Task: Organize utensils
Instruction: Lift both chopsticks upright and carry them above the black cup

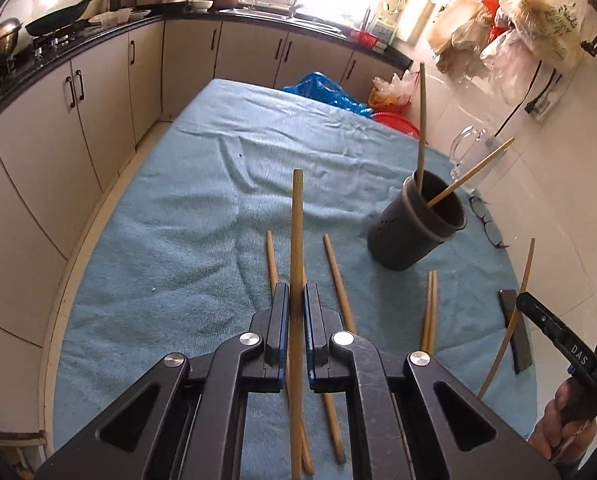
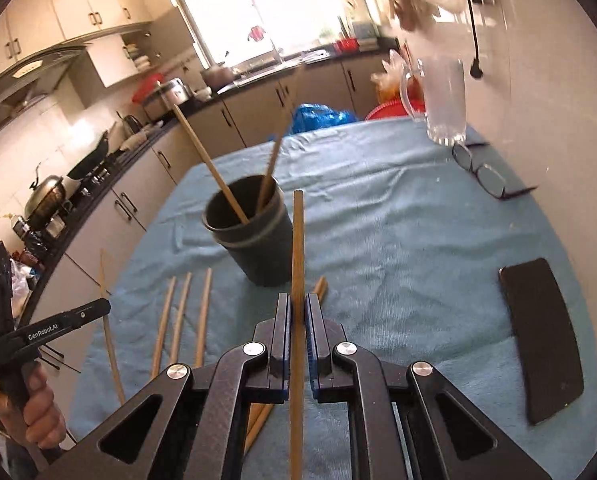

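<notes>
Both tongs pinch a chopstick lengthwise; our right tongs (image 2: 297,310) sit nearer the holder cup (image 2: 246,232), just ahead-left; from our left tongs (image 1: 296,298) it stands farther ahead-right.

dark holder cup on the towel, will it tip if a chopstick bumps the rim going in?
Possibly. The holder cup is tall for its base and stands on a wrinkled towel, so footing looks soft. It holds only two chopsticks, both leaning, so it is probably light. A sideways nudge could rock it.
</notes>
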Demonstrator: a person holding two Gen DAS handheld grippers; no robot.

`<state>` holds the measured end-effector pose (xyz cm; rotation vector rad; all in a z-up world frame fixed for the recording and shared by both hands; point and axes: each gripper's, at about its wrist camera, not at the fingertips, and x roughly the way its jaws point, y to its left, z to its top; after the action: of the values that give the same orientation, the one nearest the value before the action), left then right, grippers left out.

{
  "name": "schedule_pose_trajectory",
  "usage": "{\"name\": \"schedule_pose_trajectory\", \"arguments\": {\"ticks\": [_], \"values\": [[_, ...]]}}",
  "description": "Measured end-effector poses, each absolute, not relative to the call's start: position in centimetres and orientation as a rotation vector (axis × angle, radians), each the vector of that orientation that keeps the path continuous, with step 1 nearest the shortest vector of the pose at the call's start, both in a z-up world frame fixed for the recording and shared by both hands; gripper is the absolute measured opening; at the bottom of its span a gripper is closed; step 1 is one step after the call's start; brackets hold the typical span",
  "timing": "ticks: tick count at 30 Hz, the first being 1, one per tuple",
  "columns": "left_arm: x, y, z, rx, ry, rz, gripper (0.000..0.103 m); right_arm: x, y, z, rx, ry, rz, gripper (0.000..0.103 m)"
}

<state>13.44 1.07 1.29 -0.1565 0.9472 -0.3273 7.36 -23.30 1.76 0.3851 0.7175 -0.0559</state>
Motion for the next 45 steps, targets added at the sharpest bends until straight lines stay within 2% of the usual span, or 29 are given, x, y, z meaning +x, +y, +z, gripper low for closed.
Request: {"name": "schedule_pose_trajectory", "arguments": {"ticks": [12,45], "values": [[10.8,0.8,4.9,-0.151,0.873,-0.368,0.007,5.2,-21.0,4.3,0.343,0.606,0.008,0.007],[9.2,-0.8,7.7,-0.153,0.828,-0.437,0.007,3.0,-23.7,6.0,0.413,0.516,0.015,0.007]]}}
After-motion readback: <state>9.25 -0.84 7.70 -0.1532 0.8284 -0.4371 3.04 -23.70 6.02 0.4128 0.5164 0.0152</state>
